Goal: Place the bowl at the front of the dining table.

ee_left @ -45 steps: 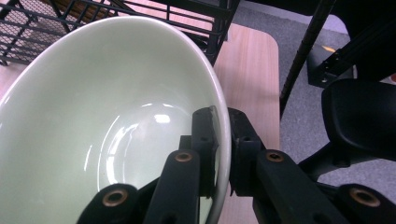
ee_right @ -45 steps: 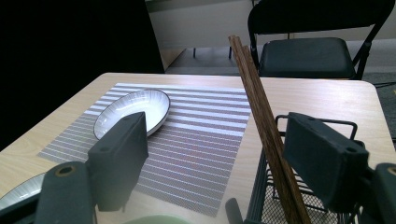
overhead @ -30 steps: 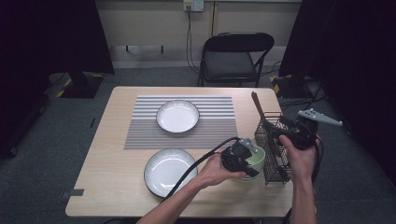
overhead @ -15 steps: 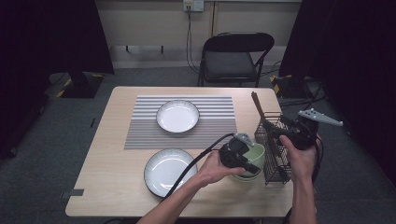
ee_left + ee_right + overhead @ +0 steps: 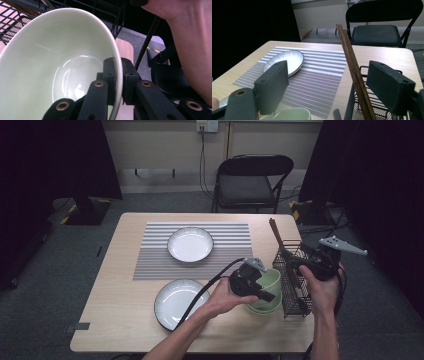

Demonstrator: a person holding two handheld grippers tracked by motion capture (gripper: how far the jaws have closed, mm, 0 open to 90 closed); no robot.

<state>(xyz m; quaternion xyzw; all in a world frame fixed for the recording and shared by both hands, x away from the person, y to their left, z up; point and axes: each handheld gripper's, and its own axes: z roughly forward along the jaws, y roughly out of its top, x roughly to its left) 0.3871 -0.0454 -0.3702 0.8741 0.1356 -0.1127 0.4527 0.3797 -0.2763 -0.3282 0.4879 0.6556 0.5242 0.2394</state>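
Note:
My left gripper [image 5: 252, 282] is shut on the rim of a pale green bowl [image 5: 265, 290], one jaw inside and one outside. In the left gripper view the bowl [image 5: 50, 62] tilts toward the camera, and the left gripper [image 5: 119, 65] pinches its edge. My right gripper [image 5: 295, 262] stands open at the top of the black wire rack [image 5: 295, 290]. Its jaws have just been opening. In the right gripper view, brown chopsticks [image 5: 350, 62] lean up out of the rack [image 5: 362, 105] between the right gripper's [image 5: 328, 75] jaws, and neither pad touches them.
A white plate [image 5: 190, 244] sits on the striped placemat [image 5: 150, 255] at the table's middle. A second plate [image 5: 177, 302] lies near the front edge, left of the bowl. A black folding chair [image 5: 250, 185] stands beyond the table.
The left gripper has shifted slightly left with the bowl in it. The right hand has stayed in place at the rack.

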